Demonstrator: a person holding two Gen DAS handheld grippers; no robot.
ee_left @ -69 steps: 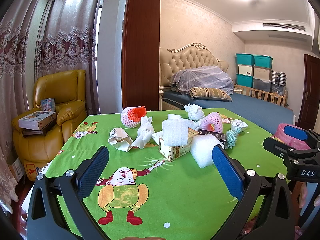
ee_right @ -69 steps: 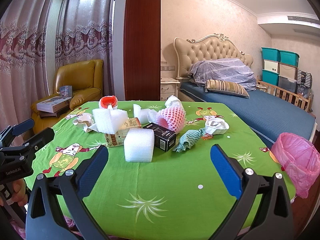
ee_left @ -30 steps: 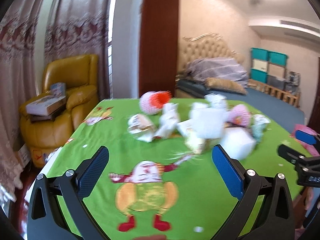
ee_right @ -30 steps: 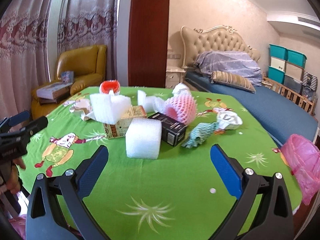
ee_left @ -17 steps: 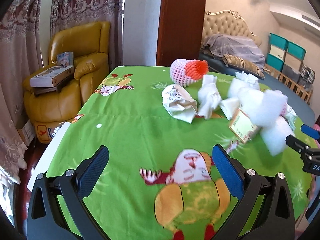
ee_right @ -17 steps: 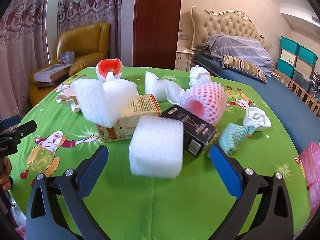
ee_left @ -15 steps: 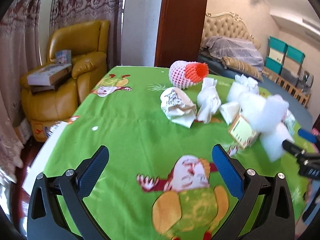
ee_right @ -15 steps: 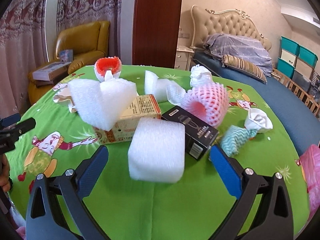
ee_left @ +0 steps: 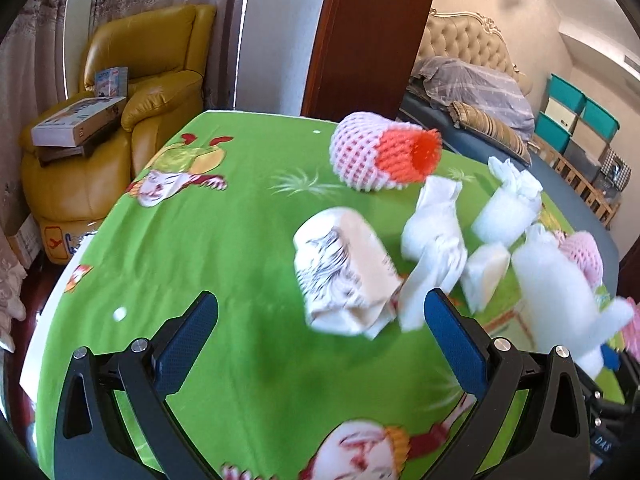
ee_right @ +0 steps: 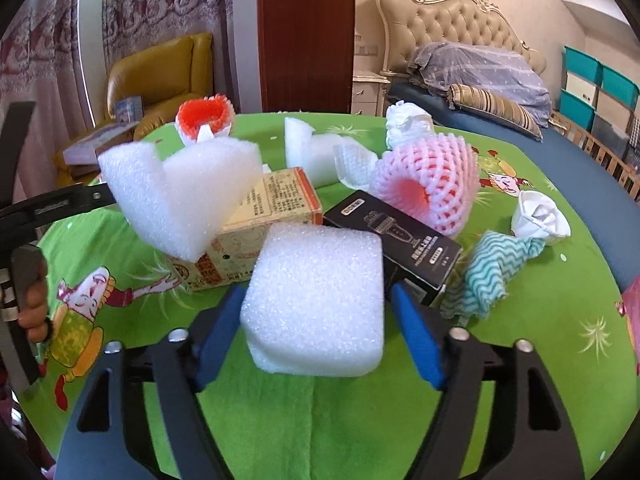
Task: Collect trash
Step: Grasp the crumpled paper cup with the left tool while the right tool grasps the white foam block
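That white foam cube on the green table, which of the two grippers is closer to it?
Right. The right gripper straddles the foam cube, fingers either side. The left gripper hangs open near crumpled paper, away from it.

white foam block [ee_right: 316,300], green cartoon-print tablecloth [ee_right: 540,320]

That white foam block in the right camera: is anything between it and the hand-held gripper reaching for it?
Nothing visible. The white foam block sits directly between the two blue fingers of the right hand-held gripper, which flank its sides. The black box lies just behind it, touching or nearly so, not in the way.
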